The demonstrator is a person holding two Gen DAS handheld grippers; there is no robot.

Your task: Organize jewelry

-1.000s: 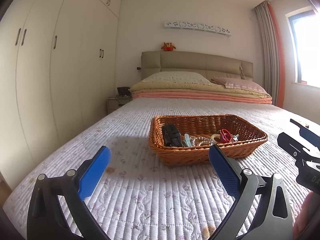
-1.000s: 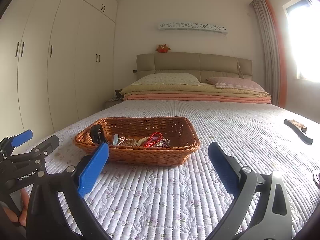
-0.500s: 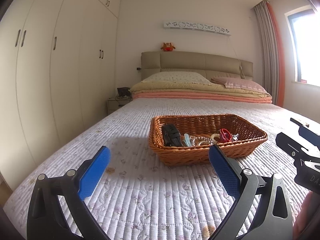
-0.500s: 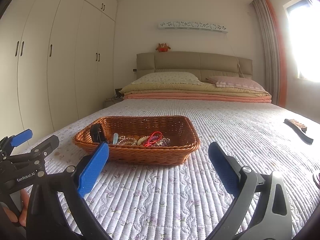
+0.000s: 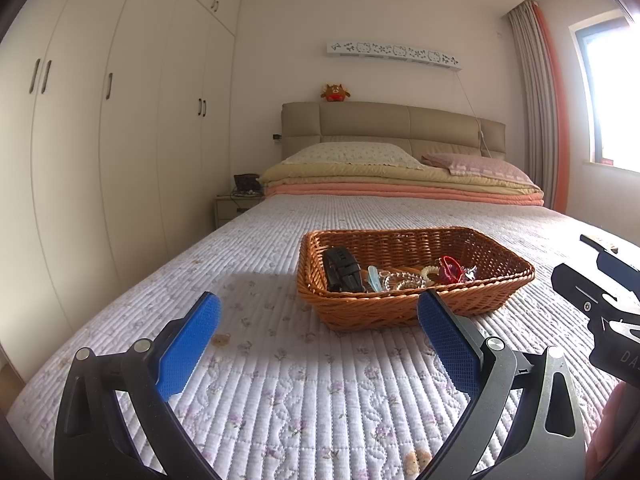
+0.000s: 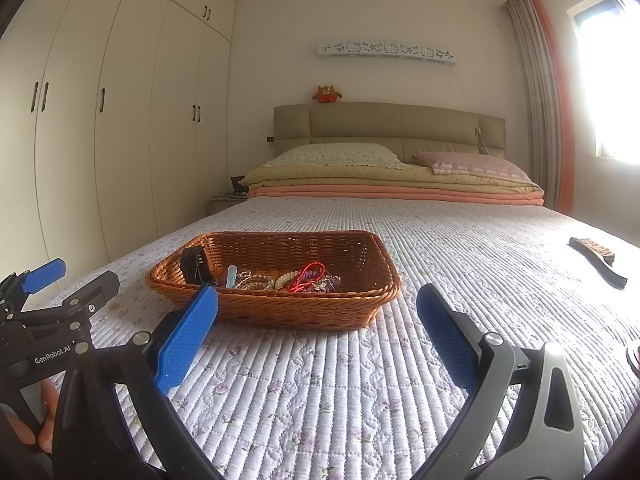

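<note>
A brown wicker basket (image 5: 400, 314) sits on the quilted bed; it also shows in the right wrist view (image 6: 304, 312). Inside lie a black clip (image 5: 342, 270), a pale blue piece (image 5: 374, 278), clear bead bracelets (image 5: 404, 279) and a red hair tie (image 5: 450, 269). The same items show in the right wrist view: the black clip (image 6: 194, 266), beads (image 6: 256, 280), red tie (image 6: 306, 276). My left gripper (image 5: 318, 332) is open and empty, just short of the basket. My right gripper (image 6: 316, 328) is open and empty, near the basket's front right.
A dark brush (image 6: 598, 256) lies on the bed at the right. Folded blankets (image 5: 400, 188) and pillows are stacked at the headboard. White wardrobes (image 5: 100, 140) line the left wall. A nightstand (image 5: 234, 206) stands beside the bed.
Both grippers have crept very slightly; the basket and its contents have not moved. Both stay open.
</note>
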